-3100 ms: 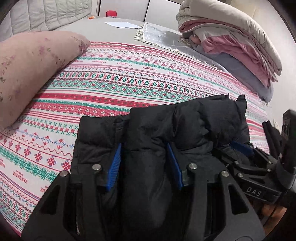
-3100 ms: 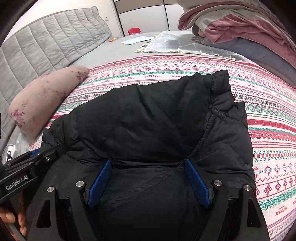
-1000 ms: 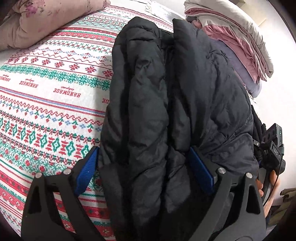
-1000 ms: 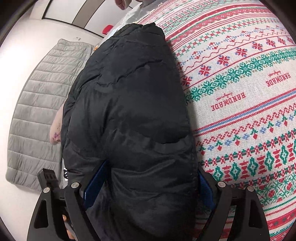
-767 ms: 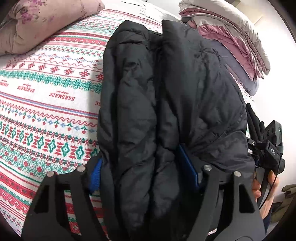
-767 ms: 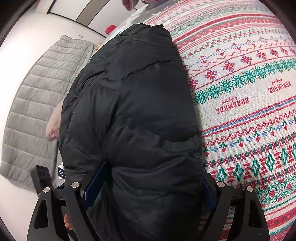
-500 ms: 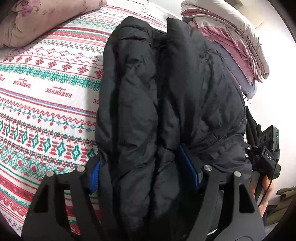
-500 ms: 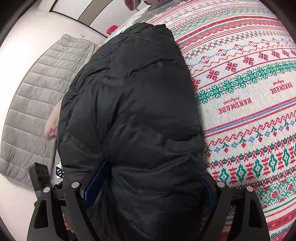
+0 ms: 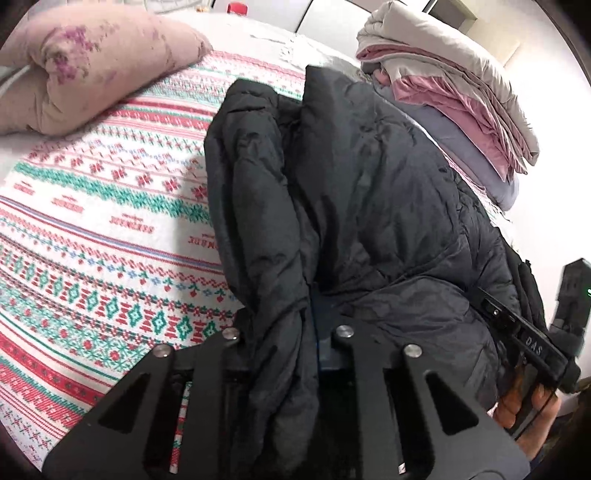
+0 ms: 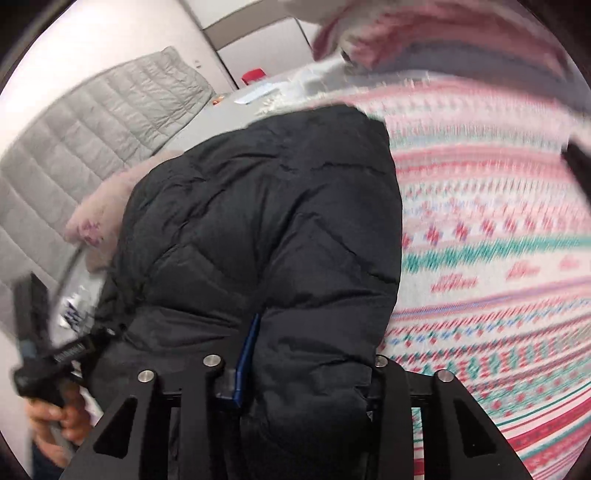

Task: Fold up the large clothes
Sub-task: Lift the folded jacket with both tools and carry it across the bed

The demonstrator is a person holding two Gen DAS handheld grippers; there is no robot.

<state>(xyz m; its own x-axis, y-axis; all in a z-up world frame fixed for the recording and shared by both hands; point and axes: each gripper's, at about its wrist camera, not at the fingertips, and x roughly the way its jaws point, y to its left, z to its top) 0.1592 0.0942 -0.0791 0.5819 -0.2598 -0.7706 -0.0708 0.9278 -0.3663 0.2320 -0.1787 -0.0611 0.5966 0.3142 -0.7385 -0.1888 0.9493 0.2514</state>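
One black puffer jacket, folded into a thick bundle, lies on the bed in my left wrist view; I count two long padded rolls side by side along its top. One left tongs: drawn close together and clamped on a gathered fold of the jacket at its near end, with a sliver of one blue pad showing. One patterned bedspread in red, green and white bands lies under the jacket. One pink floral pillow sits at the far left, well apart from the jacket. One stack of folded bedding, in white, pink and grey-blue layers, stands just beyond the jacket on the right. One red item, too small to identify, sits at the far edge. One right tongs body shows at the right edge against the jacket's side, held by one hand.

Right wrist view, blurred: the same one jacket fills the middle. One right tongs: clamped on a thick wad of the jacket, one blue pad visible, the other buried. One grey quilted headboard stands at the left. One left hand grips the other tool at the lower left.
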